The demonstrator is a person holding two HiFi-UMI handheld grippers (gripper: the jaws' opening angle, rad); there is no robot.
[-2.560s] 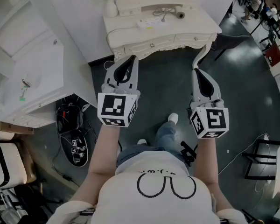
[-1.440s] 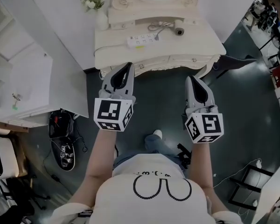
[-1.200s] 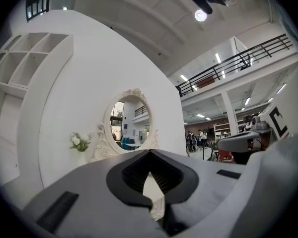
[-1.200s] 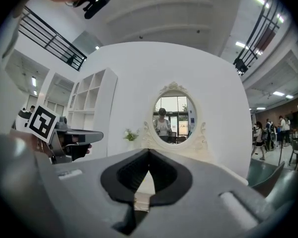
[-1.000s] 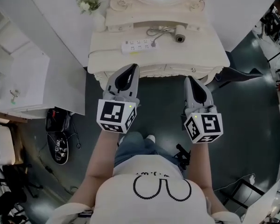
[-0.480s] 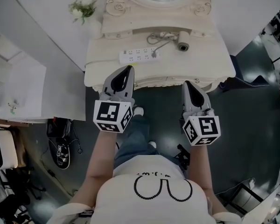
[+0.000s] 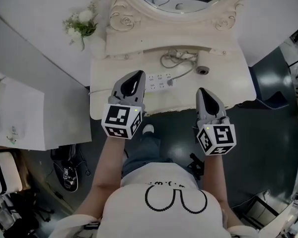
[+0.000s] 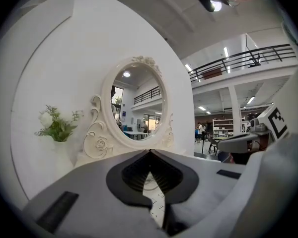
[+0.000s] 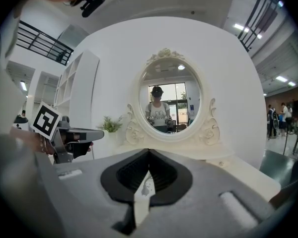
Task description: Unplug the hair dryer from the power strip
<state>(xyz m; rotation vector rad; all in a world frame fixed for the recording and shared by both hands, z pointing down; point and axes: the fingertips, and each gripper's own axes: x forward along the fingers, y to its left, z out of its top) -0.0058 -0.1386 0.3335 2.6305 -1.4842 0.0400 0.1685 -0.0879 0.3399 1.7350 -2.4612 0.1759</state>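
Note:
A white power strip (image 7: 159,81) lies on the white vanity table (image 7: 228,86), with a plug (image 7: 170,82) in its right end. A coiled cord (image 7: 176,59) runs from it to the hair dryer (image 7: 202,70) near the mirror base. My left gripper (image 7: 138,75) is shut and empty, its tip over the table just left of the strip. My right gripper (image 7: 202,90) is shut and empty at the table's front edge, below the dryer. In the left gripper view the strip (image 8: 156,205) shows through the slot behind the closed jaws.
An oval mirror (image 9: 166,100) in an ornate frame stands at the back of the table. A vase of flowers (image 7: 82,29) sits at the table's left rear corner. A white cabinet (image 7: 20,113) stands to the left, with bags (image 7: 69,175) on the dark floor.
The person has walked up to the vanity. Both grippers have moved forward, from over the floor to the table's front edge. Both stay shut.

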